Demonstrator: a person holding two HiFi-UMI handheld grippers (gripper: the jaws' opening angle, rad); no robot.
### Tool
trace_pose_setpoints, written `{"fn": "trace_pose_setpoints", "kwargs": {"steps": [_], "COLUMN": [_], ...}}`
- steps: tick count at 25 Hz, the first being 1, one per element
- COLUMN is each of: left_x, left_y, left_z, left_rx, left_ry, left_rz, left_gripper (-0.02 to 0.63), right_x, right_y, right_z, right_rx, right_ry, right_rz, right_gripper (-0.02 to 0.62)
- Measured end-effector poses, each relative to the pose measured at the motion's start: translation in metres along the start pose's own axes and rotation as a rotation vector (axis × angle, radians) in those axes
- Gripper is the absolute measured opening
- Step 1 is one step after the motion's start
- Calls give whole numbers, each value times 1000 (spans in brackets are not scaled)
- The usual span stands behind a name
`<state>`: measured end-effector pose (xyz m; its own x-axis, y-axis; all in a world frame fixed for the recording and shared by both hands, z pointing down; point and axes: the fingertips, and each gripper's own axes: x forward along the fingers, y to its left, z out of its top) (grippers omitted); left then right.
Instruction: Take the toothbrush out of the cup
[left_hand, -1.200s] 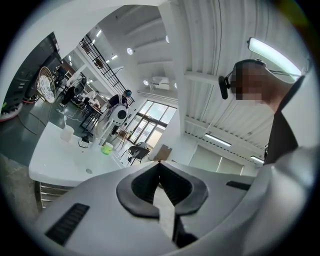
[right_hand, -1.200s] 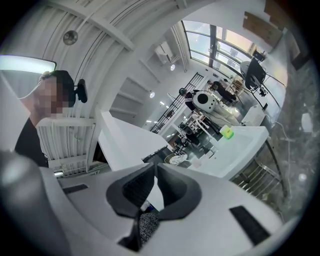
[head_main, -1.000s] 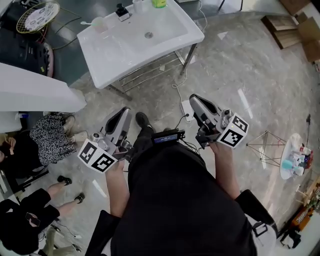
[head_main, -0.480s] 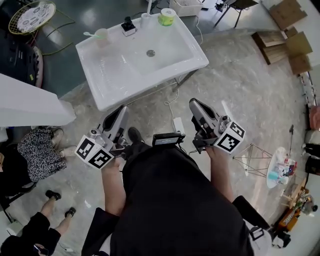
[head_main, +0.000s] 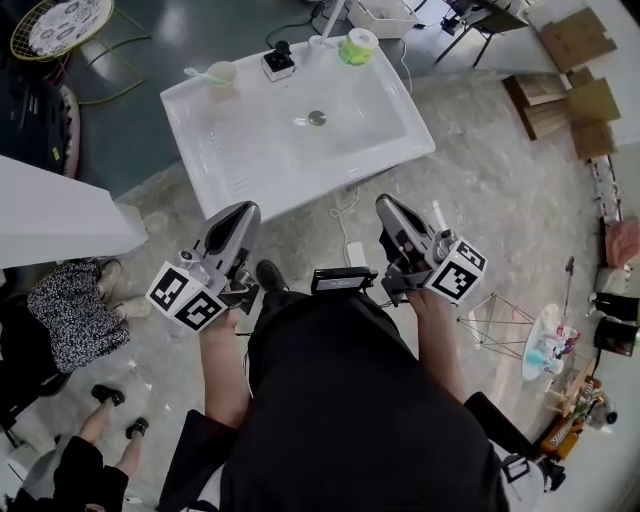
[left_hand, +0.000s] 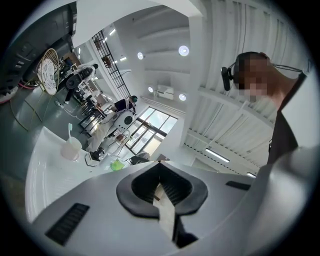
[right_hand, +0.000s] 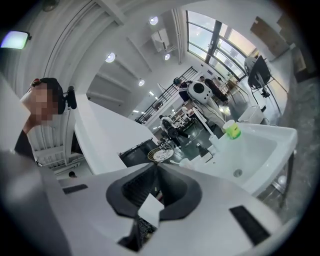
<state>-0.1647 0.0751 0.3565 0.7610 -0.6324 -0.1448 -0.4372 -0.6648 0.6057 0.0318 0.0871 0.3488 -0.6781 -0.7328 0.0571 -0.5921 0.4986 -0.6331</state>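
Left gripper and right gripper, jaws pressed together and empty, point toward a white sink (neither touches it). The toothbrush leans in the cup at the sink's far left corner.

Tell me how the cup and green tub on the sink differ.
The cup is pale; the green tub is bright lime. The cup holds a toothbrush; nothing sticks out of the tub. The cup stands near the sink's left back corner, the tub toward the right. Both stand on the back rim.
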Motion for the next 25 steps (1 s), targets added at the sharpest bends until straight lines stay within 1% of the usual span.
{"fn": "trace_pose_setpoints", "kwargs": {"steps": [3, 5, 7, 10, 12, 14, 17, 20, 22, 25], "left_x": [7, 10, 12, 19, 22, 26, 43, 69, 90, 121], "left_y": [9, 13, 20, 28, 31, 32, 34, 31, 25, 22], "left_z": [-1, -2, -1, 1, 0, -3, -8, -10, -16, -18], "left_rx": [-24, -63, -137, -280, -337, -339, -305, -290, -289, -258], "left_ry": [36, 47, 29, -28, -52, -50, -39, -57, -52, -47], "left_rz": [-5, -1, -1, -23, -28, -16, 20, 55, 68, 107], "left_gripper": [7, 8, 8, 8, 8, 7, 7, 8, 8, 8], "right_x": [11, 18, 28, 42, 51, 58, 67, 69, 63, 67], "right_y": [-7, -10, -11, -14, -19, -26, -44, -69, -87, -112], "right_z": [4, 4, 3, 2, 0, 1, 13, 34, 51, 74], "right_rx": [18, 33, 53, 79, 99, 125, 154, 183, 210, 252], "right_ry": [-4, 4, 13, 26, 34, 38, 39, 39, 34, 38], "right_rz": [-19, -27, -24, -1, 21, 47, 97, 137, 150, 203], "right_gripper": [8, 8, 8, 8, 8, 8, 8, 8, 8, 8]}}
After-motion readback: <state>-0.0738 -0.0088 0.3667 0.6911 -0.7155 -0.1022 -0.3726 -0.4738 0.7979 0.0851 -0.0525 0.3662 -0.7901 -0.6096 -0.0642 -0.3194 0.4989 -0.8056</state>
